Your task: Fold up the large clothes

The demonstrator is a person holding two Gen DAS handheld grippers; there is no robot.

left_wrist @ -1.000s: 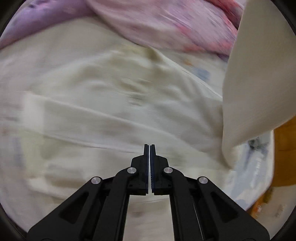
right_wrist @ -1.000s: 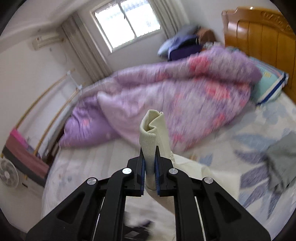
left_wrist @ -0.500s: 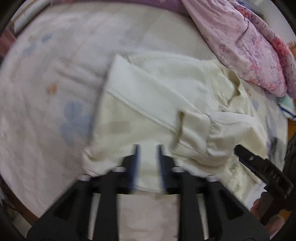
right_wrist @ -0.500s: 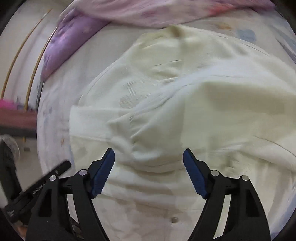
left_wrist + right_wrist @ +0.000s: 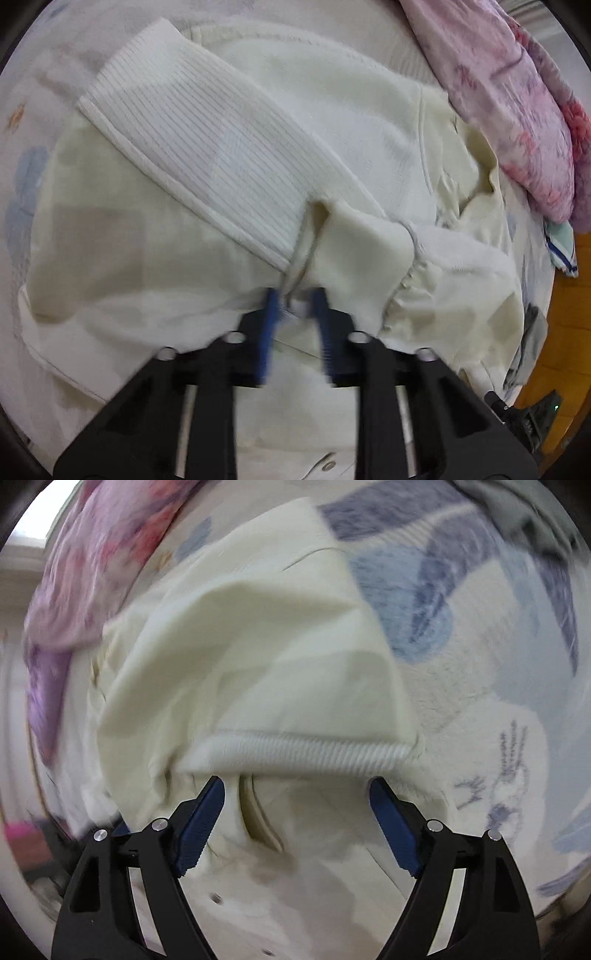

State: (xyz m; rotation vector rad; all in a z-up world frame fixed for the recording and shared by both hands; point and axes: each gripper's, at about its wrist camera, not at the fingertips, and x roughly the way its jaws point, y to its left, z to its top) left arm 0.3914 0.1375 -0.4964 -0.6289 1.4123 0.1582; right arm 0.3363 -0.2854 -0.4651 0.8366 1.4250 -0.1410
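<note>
- The bed point(image 5: 480, 709) is spread with a pale sheet printed with blue leaf shapes, running out ahead and to the right of the right hand-held gripper.
- A pink and purple floral quilt point(image 5: 517, 110) is bunched up ahead and to the right of the left hand-held gripper.
- Orange-brown wood point(image 5: 569, 295) shows at the far right of the left wrist view, beside the bed's edge.
- The light is soft and even; much of the right wrist view is blurred.

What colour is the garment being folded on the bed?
The garment is cream or off-white, with whiter ribbed bands; the left wrist view shows it best.
</note>
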